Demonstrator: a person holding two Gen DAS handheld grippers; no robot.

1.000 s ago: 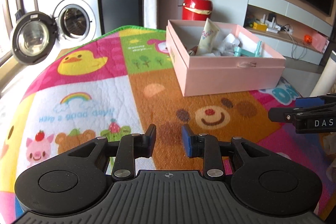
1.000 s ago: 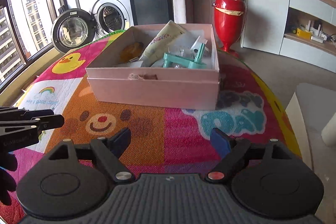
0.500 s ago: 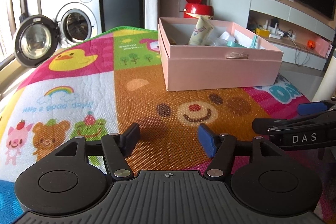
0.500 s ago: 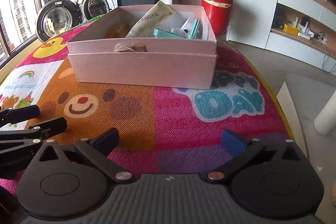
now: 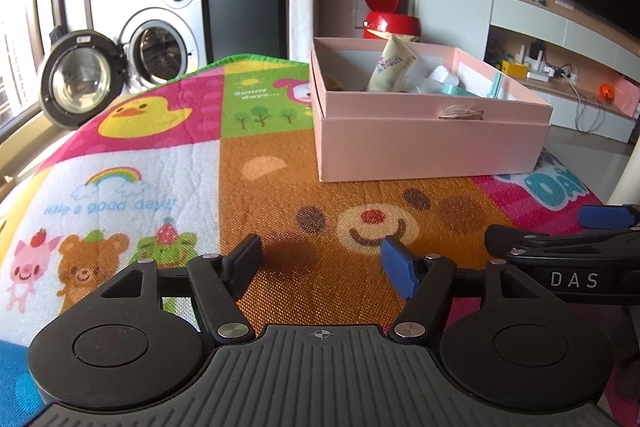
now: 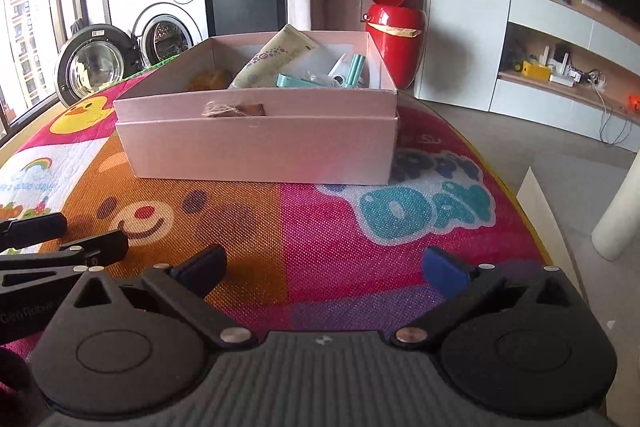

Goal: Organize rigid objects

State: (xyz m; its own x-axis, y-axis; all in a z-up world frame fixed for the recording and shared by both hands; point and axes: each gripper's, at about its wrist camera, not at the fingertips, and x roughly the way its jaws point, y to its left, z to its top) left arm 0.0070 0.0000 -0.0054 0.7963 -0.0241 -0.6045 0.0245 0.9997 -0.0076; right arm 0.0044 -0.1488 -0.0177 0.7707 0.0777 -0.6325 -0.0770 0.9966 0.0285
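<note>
Since one second ago your left gripper (image 5: 320, 265) has spread its fingers from nearly closed to wide apart, and both cameras have come lower over the colourful cartoon-print play mat (image 5: 168, 147). That mat fills the middle and lower part of both views. On it, right of centre in the left view, stands the open pink cardboard box (image 5: 432, 151) and it holds the rigid things: a cream plastic tube (image 6: 276, 61) leaning at the back and a teal plastic piece (image 6: 308, 81) beside it. Your right gripper (image 6: 326, 269) also has its fingers wide apart and holds nothing. Behind the box you see a red bin with raised lid (image 6: 396, 23) and, upper left, a washing machine with open door (image 5: 160, 27).
</note>
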